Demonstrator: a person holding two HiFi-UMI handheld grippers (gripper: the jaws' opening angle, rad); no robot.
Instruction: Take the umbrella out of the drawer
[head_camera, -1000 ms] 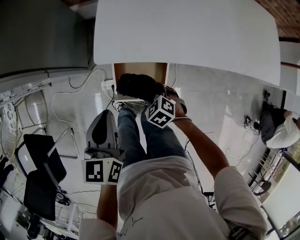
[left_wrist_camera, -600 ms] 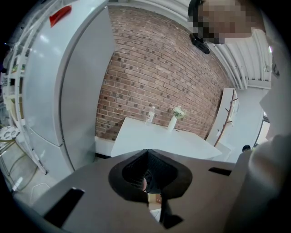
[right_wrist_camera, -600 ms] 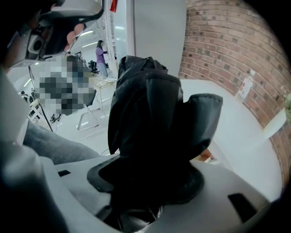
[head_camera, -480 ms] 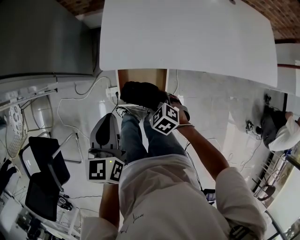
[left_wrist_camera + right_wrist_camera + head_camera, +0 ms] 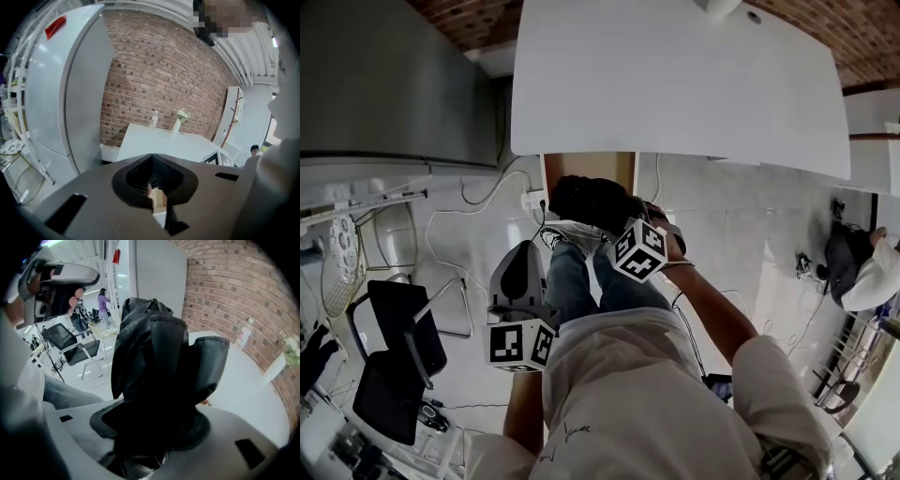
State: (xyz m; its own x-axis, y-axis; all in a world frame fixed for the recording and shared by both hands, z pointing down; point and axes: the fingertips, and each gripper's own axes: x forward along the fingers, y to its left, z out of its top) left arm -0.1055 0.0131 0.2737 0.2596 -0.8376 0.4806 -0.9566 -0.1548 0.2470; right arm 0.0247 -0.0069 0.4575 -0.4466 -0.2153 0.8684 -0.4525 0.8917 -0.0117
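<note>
right gripper: clamped on the umbrella. I see the black pads pressed round the folded cloth, which fills the whole gap between the jaws.
umbrella: black and folded, standing up out of the right jaws with its loose folds in open air. From the head view I read it as a dark bundle in front of the desk's near edge, overlapping the drawer's front, with the right marker cube just below it.
left gripper: closed with nothing between the jaws. I see the tips meeting, and only a thin slit nearer the camera. It is held to the left of the legs, apart from the umbrella.
drawer: wooden and open, under the desk's near edge, toward its left corner.
desk: white top. I can make out a bottle and a vase with flowers at its far edge, against the brick wall.
legs: in jeans, running from the white shirt up to the umbrella, between the two grippers.
chair: black, on the floor well left of the left gripper.
cabinet: grey, beside the desk's left edge.
cables: loose on the pale floor, between the cabinet and the legs.
</note>
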